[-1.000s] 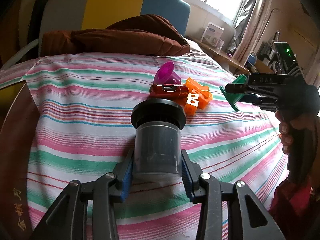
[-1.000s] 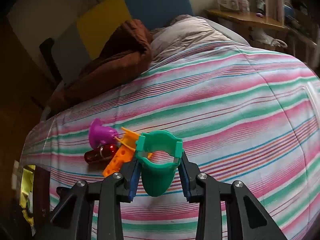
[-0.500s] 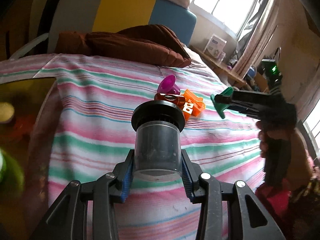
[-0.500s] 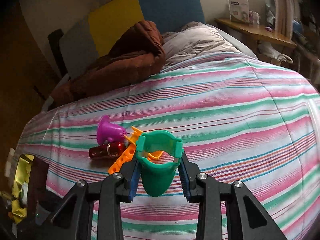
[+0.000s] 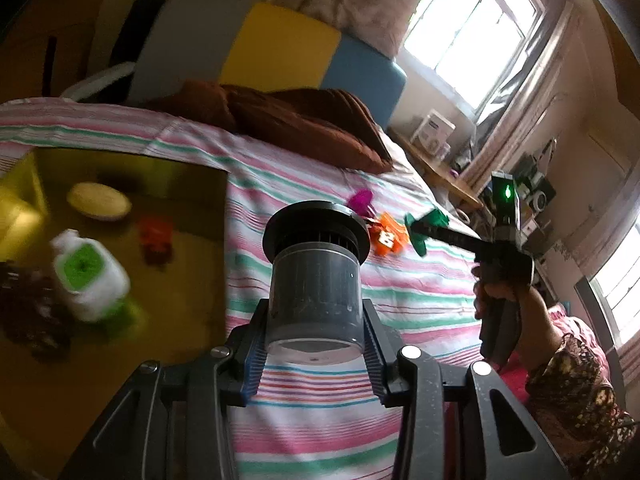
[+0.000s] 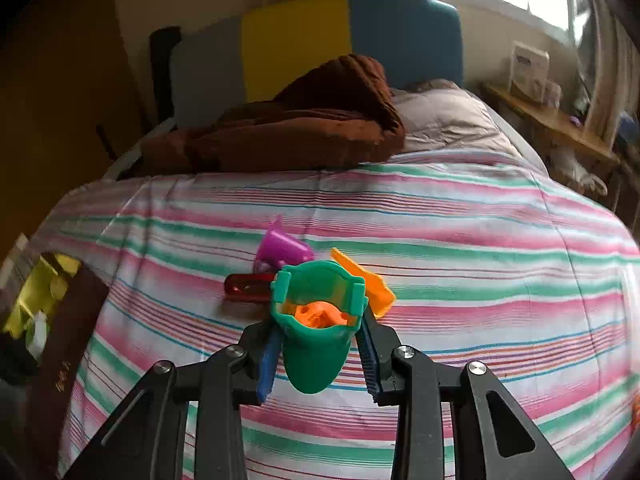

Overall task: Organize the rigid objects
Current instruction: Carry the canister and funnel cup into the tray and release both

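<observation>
My left gripper (image 5: 314,344) is shut on a dark grey cylinder with a wide black ribbed cap (image 5: 316,272), held above the striped bed beside a box (image 5: 176,264). My right gripper (image 6: 318,350) is shut on a green plastic cup (image 6: 318,328) and also shows in the left wrist view (image 5: 424,230) over the toys. On the bed lie a purple cup (image 6: 282,248), a red oblong piece (image 6: 248,286) and orange plastic pieces (image 6: 368,284); the orange ones show in the left wrist view (image 5: 388,238).
The yellow-lined box at the left holds a white and green bottle (image 5: 86,276), a cream oval object (image 5: 98,200) and a small red item (image 5: 156,236). A brown blanket (image 6: 288,128) lies at the head of the bed. A wooden shelf (image 6: 552,120) stands at the right.
My left gripper has swung left with the cylinder, bringing the box and its contents into view. My right gripper has moved closer over the toys with the green cup.
</observation>
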`<state>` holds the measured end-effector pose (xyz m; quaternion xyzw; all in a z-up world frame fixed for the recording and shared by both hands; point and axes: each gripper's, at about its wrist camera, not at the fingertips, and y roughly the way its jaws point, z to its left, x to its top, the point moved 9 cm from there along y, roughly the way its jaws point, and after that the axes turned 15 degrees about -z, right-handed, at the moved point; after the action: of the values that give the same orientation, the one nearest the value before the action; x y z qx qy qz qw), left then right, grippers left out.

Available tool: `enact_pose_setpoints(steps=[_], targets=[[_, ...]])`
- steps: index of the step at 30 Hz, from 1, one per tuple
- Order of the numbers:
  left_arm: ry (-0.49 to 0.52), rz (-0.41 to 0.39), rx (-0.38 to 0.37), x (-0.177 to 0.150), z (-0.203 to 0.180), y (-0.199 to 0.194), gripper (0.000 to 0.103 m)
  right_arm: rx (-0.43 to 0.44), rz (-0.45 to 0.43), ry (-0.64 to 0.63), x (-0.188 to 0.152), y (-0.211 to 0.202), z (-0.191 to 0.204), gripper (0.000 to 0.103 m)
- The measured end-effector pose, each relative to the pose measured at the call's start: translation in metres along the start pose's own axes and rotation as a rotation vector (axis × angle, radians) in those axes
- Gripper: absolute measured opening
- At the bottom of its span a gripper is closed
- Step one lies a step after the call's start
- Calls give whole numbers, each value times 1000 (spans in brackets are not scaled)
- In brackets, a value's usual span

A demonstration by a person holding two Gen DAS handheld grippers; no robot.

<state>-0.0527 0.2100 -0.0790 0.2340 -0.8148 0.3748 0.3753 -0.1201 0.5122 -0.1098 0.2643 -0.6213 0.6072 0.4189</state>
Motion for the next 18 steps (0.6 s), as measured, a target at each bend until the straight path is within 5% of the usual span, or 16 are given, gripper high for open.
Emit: enact_pose_setpoints(steps=[11,18], targets=[[-117,-103,176,48,107,-54,42,-29,18,-107,-10,8,18,35],[-183,-94,259,72,172,-61,42,-1,32,-62,-6,-8,39,35]])
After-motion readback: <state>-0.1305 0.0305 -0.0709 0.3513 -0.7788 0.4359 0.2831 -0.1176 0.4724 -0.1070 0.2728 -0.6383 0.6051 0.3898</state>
